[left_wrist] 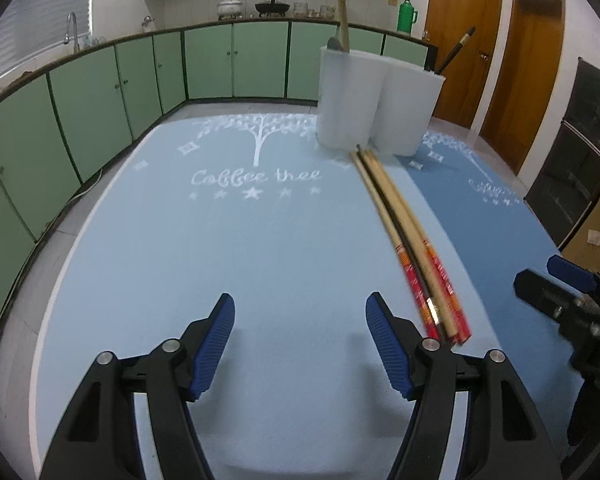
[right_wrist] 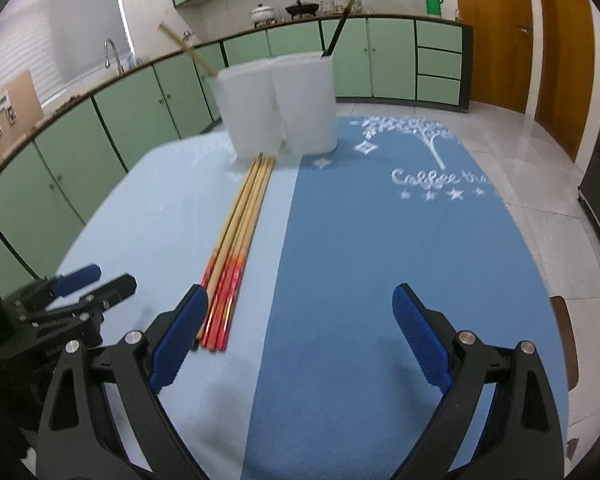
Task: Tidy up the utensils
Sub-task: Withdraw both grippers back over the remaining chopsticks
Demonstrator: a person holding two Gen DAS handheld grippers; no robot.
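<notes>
A bundle of wooden chopsticks (left_wrist: 404, 236) with red ends lies on the light blue mat (left_wrist: 220, 248), its tips touching a white two-compartment holder (left_wrist: 376, 96). A wooden utensil (left_wrist: 342, 8) stands in one compartment and a dark chopstick (left_wrist: 456, 50) in the other. My left gripper (left_wrist: 300, 308) is open and empty, and the bundle lies just outside its right finger. My right gripper (right_wrist: 300, 300) is open wide over the darker blue mat (right_wrist: 380, 260). The chopsticks (right_wrist: 236, 248) end just inside its left finger. Each gripper shows in the other's view: right gripper (left_wrist: 540, 276), left gripper (right_wrist: 112, 276).
The holder (right_wrist: 278, 104) stands at the far end, over the seam between the two mats. Green cabinets (left_wrist: 140, 80) with a sink, pots and a green flask run along the back wall. Wooden doors (left_wrist: 460, 40) are at the right. A tiled floor (right_wrist: 540, 152) lies beyond the table's edge.
</notes>
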